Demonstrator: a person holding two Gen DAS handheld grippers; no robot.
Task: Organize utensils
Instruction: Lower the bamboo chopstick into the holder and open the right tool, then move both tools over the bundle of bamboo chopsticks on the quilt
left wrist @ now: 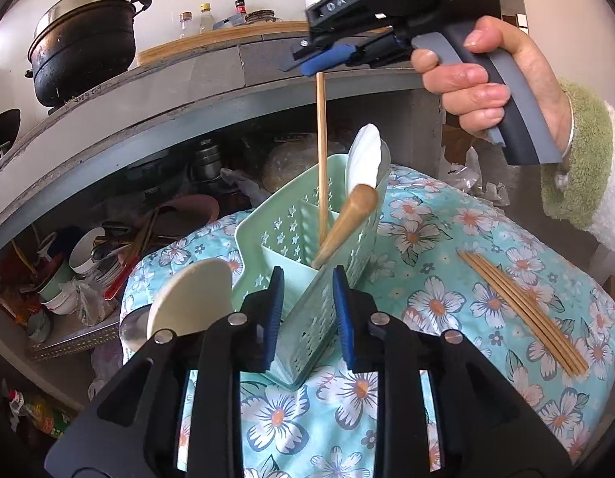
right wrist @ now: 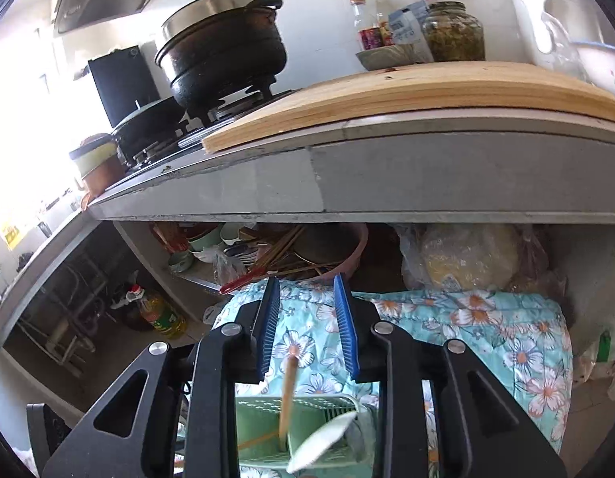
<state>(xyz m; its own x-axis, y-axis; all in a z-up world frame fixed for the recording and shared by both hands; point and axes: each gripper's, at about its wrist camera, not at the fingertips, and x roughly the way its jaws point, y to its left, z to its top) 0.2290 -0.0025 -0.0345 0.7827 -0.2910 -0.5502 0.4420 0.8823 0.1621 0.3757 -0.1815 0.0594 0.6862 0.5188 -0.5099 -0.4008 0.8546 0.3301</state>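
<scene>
A mint-green utensil caddy [left wrist: 291, 215] stands on a floral cloth [left wrist: 447, 263]. In it are a white spoon [left wrist: 363, 155], a wooden handle [left wrist: 347, 223] and one upright chopstick [left wrist: 321, 151]. My left gripper [left wrist: 307, 306] is open, its blue pads flanking the caddy's near corner. My right gripper [left wrist: 309, 63], held by a hand, hovers just above the chopstick's top end. In the right wrist view the right gripper [right wrist: 307, 330] is open; the chopstick [right wrist: 287, 394] stands free below the pads, inside the caddy [right wrist: 259, 418].
Several loose chopsticks [left wrist: 522, 314] lie on the cloth at right. A round white ladle [left wrist: 192, 294] rests left of the caddy. Behind is a concrete counter [left wrist: 212, 79] with a black pot [left wrist: 84, 44]; the shelf beneath is crammed with bowls [left wrist: 84, 255].
</scene>
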